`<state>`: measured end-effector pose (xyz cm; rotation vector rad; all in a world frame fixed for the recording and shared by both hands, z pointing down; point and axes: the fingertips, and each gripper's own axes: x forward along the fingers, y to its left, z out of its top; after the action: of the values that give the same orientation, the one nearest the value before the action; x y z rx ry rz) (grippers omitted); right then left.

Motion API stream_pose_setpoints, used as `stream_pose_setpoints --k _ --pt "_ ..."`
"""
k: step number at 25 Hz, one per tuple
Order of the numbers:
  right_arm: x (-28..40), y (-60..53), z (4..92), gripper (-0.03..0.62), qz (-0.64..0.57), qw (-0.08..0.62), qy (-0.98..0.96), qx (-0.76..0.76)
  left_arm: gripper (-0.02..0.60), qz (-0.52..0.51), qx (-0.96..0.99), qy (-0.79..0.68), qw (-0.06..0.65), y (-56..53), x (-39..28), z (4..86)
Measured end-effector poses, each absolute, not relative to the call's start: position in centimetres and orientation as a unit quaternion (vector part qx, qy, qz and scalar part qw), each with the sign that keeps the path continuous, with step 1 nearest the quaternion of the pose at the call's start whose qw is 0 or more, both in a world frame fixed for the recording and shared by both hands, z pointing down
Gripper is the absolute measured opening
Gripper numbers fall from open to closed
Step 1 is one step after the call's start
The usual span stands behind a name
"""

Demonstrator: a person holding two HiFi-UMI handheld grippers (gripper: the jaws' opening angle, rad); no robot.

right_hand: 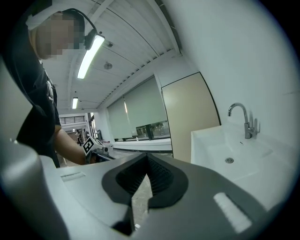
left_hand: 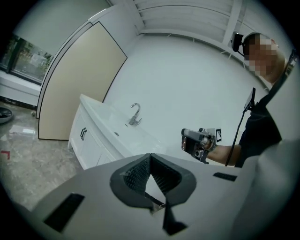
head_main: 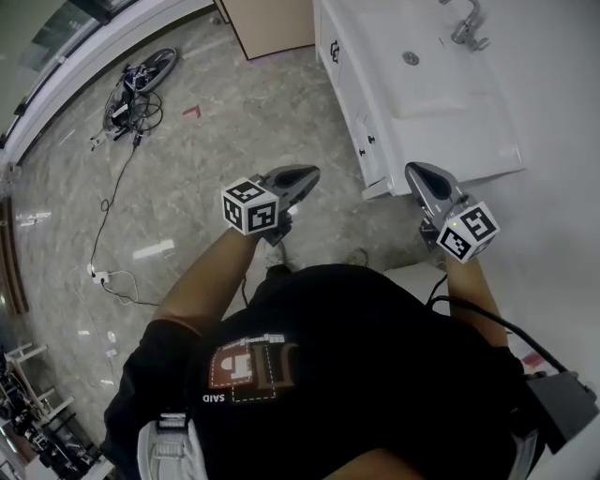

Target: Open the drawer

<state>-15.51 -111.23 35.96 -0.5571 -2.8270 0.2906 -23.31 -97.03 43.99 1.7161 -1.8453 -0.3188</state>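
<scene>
Fingers [left_hand: 133, 176] of the left gripper [left_hand: 150, 160] are pressed together at the tips and hold nothing. The fingers [right_hand: 161, 180] of the right gripper [right_hand: 146, 161] look closed and empty in the same way.

The drawer [head_main: 367, 148] seems to be the narrow white front with small dark knobs at the near end of the vanity cabinet [head_main: 349, 89], below the sink [head_main: 450, 89]. It looks shut, and it lies between the two grippers in the head view, a little beyond their tips. Neither gripper touches it. The right gripper is over the corner of the sink top and the left gripper is over the floor [head_main: 234, 122] beside the cabinet.

The step in hand is probably the approach. To do it well, one gripper should open its fingers before it reaches the knob, come in level with the drawer front, close firmly on the knob, and then pull straight out along the slide. A pull at an angle could make the fingers slip off such a small knob.

The floor is glossy grey stone with light reflections. A tap [head_main: 466, 28] stands behind the basin, and a beige panel [head_main: 272, 23] is at the far end of the cabinet. Black cables [head_main: 108, 202] run across the floor to a dark heap of equipment [head_main: 141, 80], well apart from the cabinet. A white wall and windows close the room.
</scene>
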Motion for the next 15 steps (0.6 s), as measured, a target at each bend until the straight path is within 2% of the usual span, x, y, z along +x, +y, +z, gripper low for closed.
stream_pose_setpoints --k 15 --pt "-24.3 -102.2 49.1 -0.002 0.106 0.13 -0.973 -0.158 -0.002 -0.175 0.632 -0.656 0.374 -94.1 -33.1 61.8"
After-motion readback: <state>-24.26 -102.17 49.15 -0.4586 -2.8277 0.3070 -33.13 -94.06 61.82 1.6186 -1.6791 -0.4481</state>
